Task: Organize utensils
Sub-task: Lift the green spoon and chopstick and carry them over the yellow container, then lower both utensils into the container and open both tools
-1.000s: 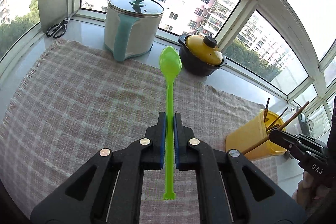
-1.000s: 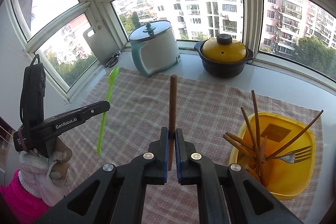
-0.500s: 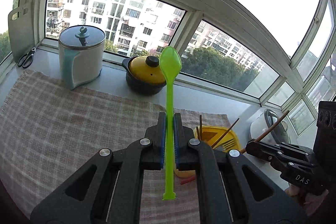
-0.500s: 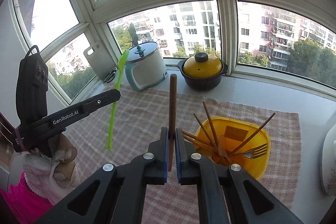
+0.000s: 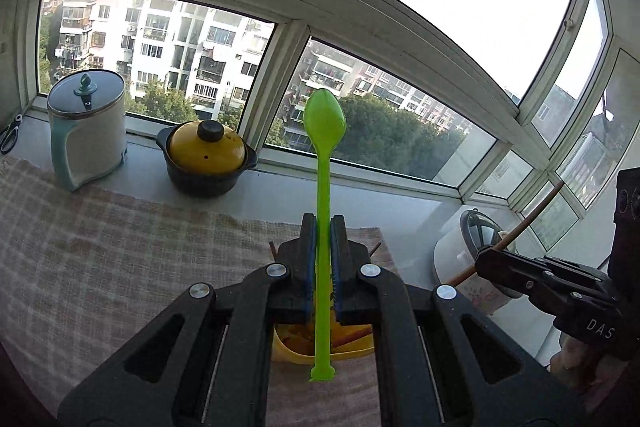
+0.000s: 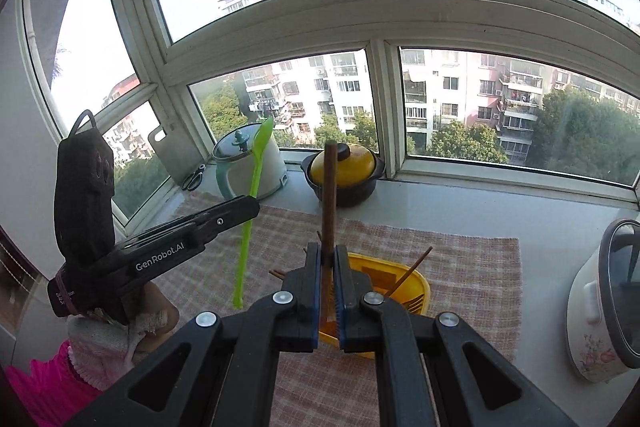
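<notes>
My left gripper (image 5: 323, 227) is shut on a green plastic spoon (image 5: 323, 163), held upright with the bowl up, right above the yellow utensil holder (image 5: 296, 347). The spoon (image 6: 250, 211) and the left gripper (image 6: 240, 211) also show in the right wrist view. My right gripper (image 6: 328, 255) is shut on a brown wooden chopstick (image 6: 329, 195), upright, above the yellow holder (image 6: 416, 287), which has chopsticks and a fork (image 6: 412, 303) in it. The chopstick (image 5: 520, 231) and the right gripper (image 5: 486, 261) show at the right in the left wrist view.
A checked cloth (image 6: 460, 259) covers the counter. A white-and-teal pot (image 5: 86, 131) and a yellow-lidded black casserole (image 5: 206, 157) stand by the window. A floral white cooker (image 6: 604, 311) is at the right. Scissors (image 6: 194, 179) and a cutting board (image 6: 168, 155) are at the far left.
Both grippers have tilted up and moved over the yellow holder, which now lies right beneath their fingers. The spoon and chopstick stay clamped.
</notes>
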`<action>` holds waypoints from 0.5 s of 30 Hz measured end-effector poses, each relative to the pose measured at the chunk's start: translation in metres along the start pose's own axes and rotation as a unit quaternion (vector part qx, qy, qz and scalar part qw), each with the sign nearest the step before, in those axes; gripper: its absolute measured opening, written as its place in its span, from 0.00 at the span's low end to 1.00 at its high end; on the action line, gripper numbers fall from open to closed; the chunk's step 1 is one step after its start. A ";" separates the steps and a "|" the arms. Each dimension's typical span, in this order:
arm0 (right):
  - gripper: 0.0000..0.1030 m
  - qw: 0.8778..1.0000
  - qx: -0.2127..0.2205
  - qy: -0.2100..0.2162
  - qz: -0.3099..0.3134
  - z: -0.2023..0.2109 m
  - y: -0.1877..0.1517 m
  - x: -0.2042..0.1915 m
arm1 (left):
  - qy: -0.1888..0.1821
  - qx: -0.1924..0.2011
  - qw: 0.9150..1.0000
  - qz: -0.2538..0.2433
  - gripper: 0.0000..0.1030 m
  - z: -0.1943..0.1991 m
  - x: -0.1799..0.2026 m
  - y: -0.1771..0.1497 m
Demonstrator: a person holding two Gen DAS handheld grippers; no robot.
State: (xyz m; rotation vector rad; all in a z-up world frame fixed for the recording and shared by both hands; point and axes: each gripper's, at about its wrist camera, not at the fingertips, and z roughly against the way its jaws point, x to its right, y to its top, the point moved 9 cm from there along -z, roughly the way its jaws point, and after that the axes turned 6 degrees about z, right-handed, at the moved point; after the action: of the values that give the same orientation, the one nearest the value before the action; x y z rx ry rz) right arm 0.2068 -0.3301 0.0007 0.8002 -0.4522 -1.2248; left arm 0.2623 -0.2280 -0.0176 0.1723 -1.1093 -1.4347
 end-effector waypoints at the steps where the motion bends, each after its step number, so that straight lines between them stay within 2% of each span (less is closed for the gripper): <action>1: 0.03 1.000 0.001 -0.007 0.003 0.001 0.000 0.004 | 0.004 0.004 1.000 -0.003 0.04 -0.004 0.003 -0.001; 6: 0.03 1.000 -0.008 -0.027 0.012 -0.006 -0.002 0.018 | 0.008 0.017 1.000 0.001 0.04 -0.028 0.011 -0.011; 9: 0.03 0.999 -0.020 -0.030 0.012 -0.016 -0.008 0.027 | 0.028 0.040 0.999 -0.018 0.04 -0.038 0.014 -0.016; 15: 0.03 0.998 -0.039 -0.045 0.023 -0.038 -0.020 0.038 | 0.046 0.050 0.997 -0.043 0.04 -0.059 0.018 -0.031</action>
State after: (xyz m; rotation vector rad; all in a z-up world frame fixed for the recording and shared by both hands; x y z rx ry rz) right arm 0.2319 -0.3573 -0.0433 0.6658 -0.4903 -1.2310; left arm 0.2772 -0.2796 -0.0608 0.3561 -1.1098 -1.4333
